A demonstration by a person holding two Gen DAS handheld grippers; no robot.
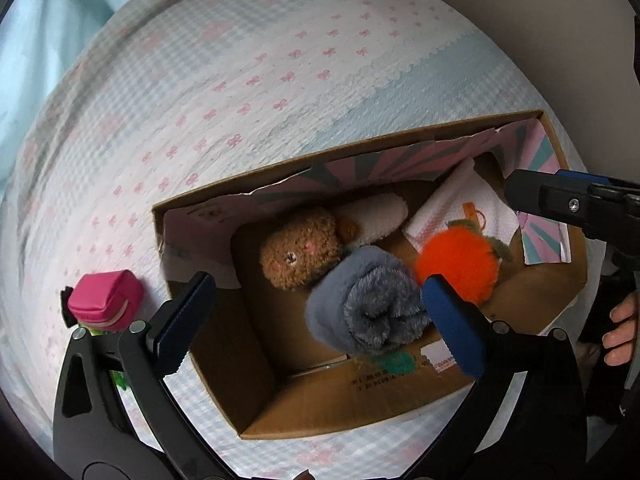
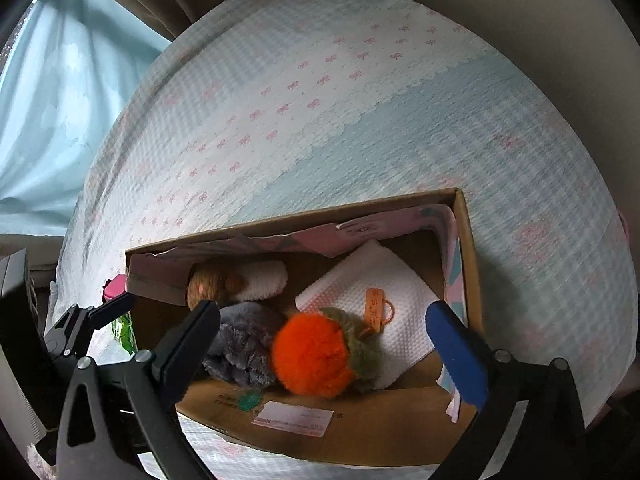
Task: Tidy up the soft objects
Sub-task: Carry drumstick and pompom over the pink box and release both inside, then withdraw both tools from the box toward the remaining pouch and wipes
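— So where have the soft things ended up?

— All in the cardboard box [image 1: 260,412] that sits on the bed [image 1: 240,80], on its gingham cover with pink bows. Inside lie a brown plush toy [image 1: 300,254] against the far wall, a rolled grey fleece [image 1: 368,308] in the middle, an orange pom-pom plush [image 2: 314,358] with a green leafy collar just beside the roll, and a folded white cloth [image 2: 372,280] under and behind the orange one.

— And the jaws?

— Both pairs stand wide apart with nothing between them. The left gripper [image 1: 320,312] hangs over the grey roll, the right gripper [image 2: 324,344] over the orange plush, both pointing steeply down into the box. My guess is the two pieces lie side by side so the box packs tightly, roll beside ball.

— Anything left outside?

— A pink pouch [image 1: 106,298] lies on the bed just beside the box's left wall, with something green beneath it. It looks like a candidate for the next pick, though I can't tell what the green thing is.

— Any writing?

— An orange tag [image 2: 376,306] with a ring rests on the white cloth; its characters are too small to read. The box's near wall carries a white shipping label [image 2: 294,418], a green sticker [image 2: 248,400], and small printed lines, also illegible.
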